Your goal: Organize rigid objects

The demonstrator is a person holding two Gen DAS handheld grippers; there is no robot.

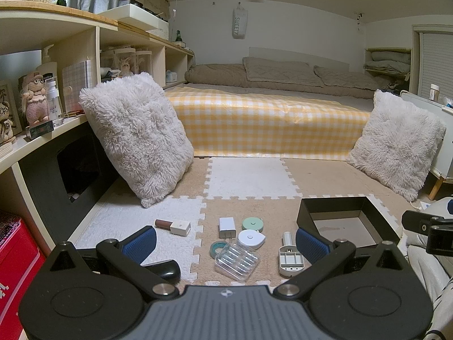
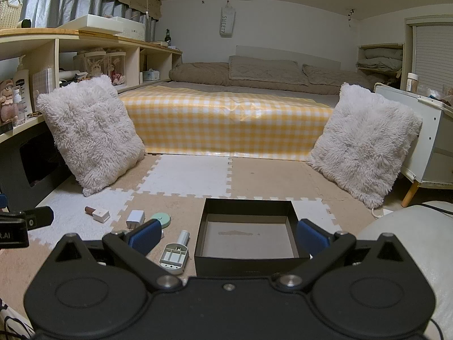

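Blue rubber pads line both of our grippers. Our left gripper (image 1: pixel 226 242) hangs wide apart and empty, low in its frame, over a cluster on the foam puzzle mat (image 1: pixel 249 178): a white charger plug (image 1: pixel 227 227), a mint round case (image 1: pixel 252 224), a white teardrop case (image 1: pixel 251 239), a tape roll (image 1: pixel 217 248) and a clear plastic box (image 1: pixel 237 261). A lipstick (image 1: pixel 173 225) lies at lower left. Our right gripper (image 2: pixel 228 235) is equally wide, with nothing held, before the empty black box (image 2: pixel 249 233) at lower centre.
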